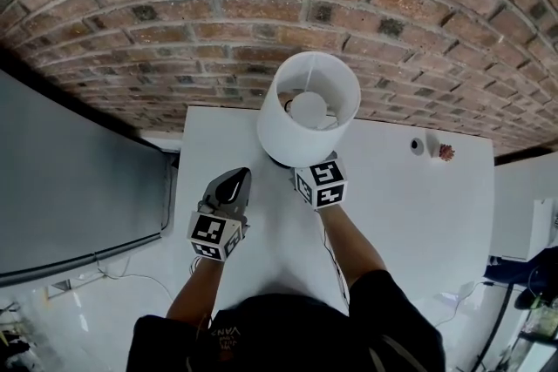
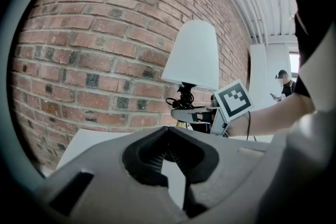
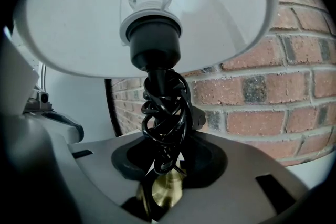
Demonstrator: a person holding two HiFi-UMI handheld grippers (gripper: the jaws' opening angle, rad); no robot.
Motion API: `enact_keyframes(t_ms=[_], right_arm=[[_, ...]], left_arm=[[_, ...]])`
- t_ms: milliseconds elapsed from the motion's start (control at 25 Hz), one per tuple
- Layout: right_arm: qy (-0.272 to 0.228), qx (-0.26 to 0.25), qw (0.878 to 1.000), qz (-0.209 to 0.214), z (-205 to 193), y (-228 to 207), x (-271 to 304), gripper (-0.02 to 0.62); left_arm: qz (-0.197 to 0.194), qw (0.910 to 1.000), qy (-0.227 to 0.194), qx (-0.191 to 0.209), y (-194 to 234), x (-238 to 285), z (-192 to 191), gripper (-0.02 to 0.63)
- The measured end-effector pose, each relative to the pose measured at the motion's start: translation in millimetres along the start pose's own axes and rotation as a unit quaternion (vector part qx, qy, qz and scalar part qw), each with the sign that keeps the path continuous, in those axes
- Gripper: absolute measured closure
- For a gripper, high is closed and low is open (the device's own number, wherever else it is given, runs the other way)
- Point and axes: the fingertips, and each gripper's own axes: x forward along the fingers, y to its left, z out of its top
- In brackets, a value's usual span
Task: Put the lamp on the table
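The lamp [image 1: 309, 104] stands on the white table [image 1: 410, 213], its cord-wrapped stem [image 3: 165, 113] between the spread jaws of the right gripper [image 1: 305, 168], which seem not to press it. I would draw this gripper straight back, so the cord does not catch. The lamp's long axis is upright, shade opening upward. The left gripper [image 1: 235, 180] is clenched and empty, beside it.

The head camera is looking steeply down onto the worktop [image 1: 410, 213] by the brick wall [image 1: 261, 13]. The camera on the left tool [image 2: 168, 131] is facing the lamp [image 2: 192, 55] from a short way off. The camera on the right tool [image 3: 164, 168] is peering up under the shade [image 3: 220, 18], very close. All three are sharing the lamp.
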Motion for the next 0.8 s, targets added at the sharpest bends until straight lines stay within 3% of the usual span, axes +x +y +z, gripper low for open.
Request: enact_keyframes(t_ms=[360, 800], right_arm=[[0.008, 0.002, 1.000, -0.013, -6.4, -1.1, -17.1, 0.442], [0.003, 0.005, 0.999, -0.035, -11.4, 1.5, -73.5, 0.462]], left_arm=[[0.007, 0.9998, -0.011, 0.014, -9.4, -16.2, 9.7, 0.601], [-0.001, 0.9994, -0.026, 0.025, -43.5, -35.7, 21.7, 0.601]])
